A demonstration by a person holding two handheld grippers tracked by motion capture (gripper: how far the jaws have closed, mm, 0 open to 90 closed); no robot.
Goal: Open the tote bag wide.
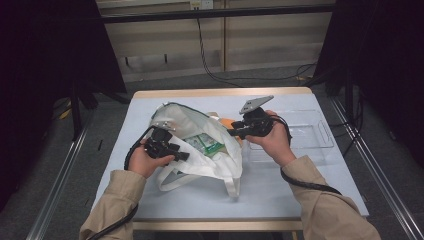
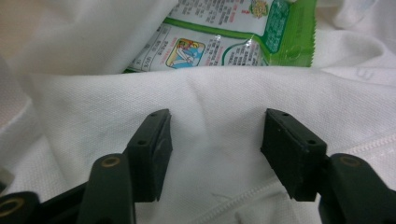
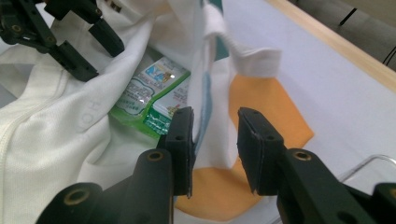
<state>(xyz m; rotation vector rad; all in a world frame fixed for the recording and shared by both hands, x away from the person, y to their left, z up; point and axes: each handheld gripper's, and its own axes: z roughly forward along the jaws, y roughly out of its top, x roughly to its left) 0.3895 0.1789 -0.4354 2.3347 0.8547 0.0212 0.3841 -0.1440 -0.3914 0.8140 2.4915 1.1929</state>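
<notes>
Table; one bag; one packet

Right gripper at rim of white cloth bag.
Jaws parted, bag's rim edge between them, pads not pressing. Green-and-white packet lies inside bag. Orange patch on table behind. Left gripper at bag's far side, upper left.

My white cloth bag lies slumped and creased mid-desk, nearer the left edge, its mouth gaping toward the far right corner, handles trailing toward the near edge, a green-and-white printed packet lying flat inside and an orange patch on its right side.
</notes>
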